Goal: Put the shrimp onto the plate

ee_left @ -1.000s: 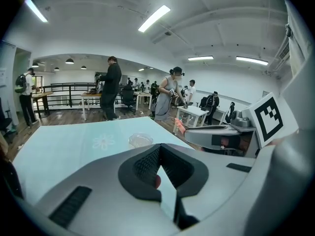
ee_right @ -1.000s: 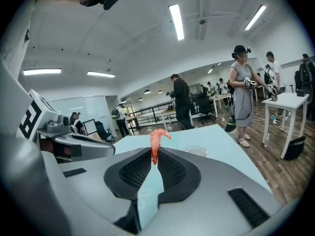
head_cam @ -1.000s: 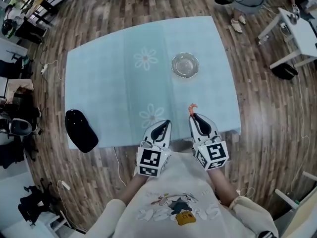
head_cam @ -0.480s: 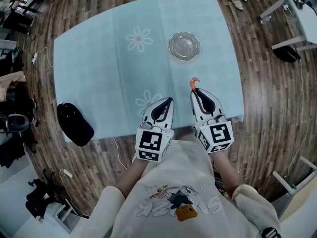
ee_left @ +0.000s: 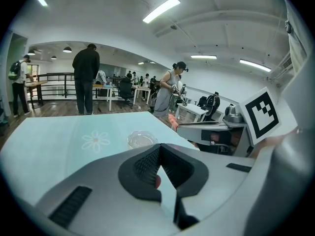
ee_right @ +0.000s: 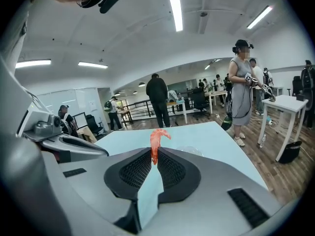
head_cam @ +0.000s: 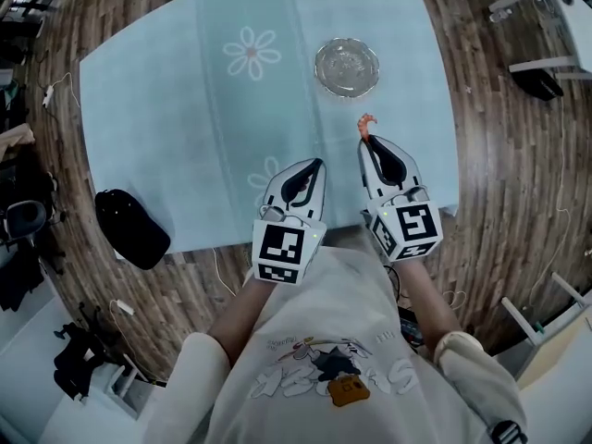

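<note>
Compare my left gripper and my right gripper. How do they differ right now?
The right gripper is clamped on the orange shrimp, which sticks up from its tips; the left gripper holds nothing. In the head view, the right gripper's tips are nearer the glass plate, while the left gripper's sit further back, over a flower print on the blue tablecloth. Both have their jaws together and point across the table from its near edge.
</note>
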`<state>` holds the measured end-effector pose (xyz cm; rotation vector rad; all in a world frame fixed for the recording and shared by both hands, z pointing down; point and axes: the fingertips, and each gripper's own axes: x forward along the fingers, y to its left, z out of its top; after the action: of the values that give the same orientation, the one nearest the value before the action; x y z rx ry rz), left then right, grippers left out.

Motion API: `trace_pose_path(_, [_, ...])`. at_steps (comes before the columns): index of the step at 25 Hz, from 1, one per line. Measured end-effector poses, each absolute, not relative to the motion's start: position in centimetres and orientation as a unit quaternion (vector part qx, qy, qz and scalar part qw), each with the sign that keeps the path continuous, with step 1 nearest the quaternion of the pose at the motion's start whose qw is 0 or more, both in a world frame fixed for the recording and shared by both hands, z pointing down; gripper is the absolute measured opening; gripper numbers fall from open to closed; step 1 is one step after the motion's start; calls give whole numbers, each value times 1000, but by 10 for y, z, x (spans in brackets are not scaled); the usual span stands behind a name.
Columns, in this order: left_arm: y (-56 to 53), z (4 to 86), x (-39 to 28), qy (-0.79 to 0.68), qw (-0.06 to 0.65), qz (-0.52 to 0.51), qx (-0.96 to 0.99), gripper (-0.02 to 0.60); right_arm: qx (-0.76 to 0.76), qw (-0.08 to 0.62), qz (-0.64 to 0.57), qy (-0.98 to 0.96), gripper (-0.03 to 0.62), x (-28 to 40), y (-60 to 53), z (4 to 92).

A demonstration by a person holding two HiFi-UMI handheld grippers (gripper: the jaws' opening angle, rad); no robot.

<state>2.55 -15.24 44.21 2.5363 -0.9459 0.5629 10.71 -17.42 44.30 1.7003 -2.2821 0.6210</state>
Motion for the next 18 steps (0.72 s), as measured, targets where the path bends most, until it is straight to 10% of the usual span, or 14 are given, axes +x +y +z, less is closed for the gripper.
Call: trace_pose_path(18, [-221,494,34,-322,206,213,899,8,590,145,246,-755,57,117,-246,504])
